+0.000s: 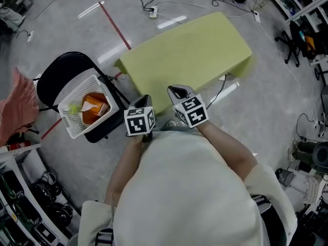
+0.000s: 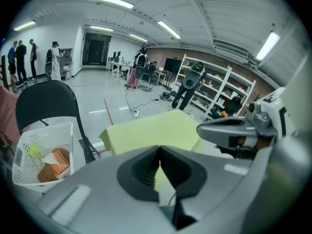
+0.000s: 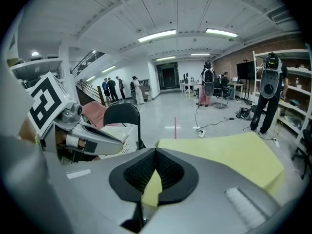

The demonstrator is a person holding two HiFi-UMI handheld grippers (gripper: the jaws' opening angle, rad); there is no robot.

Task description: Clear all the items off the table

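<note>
In the head view, we see the near edge of the yellow table (image 1: 189, 55) only in part. At its 6 o'clock side the left gripper (image 1: 145, 98) and the right gripper (image 1: 177, 91) cover it, and its legs stay hidden. At 8 o'clock from the table, the white basket (image 1: 74, 94) covers most of the black chair's (image 1: 56, 76) seat. We cannot identify the orange item (image 1: 92, 109) inside the basket. The left edge cuts off a pink cloth (image 1: 18, 106). In the left gripper view, the distant people (image 2: 20, 57) at 10 o'clock are too small to make out.
</note>
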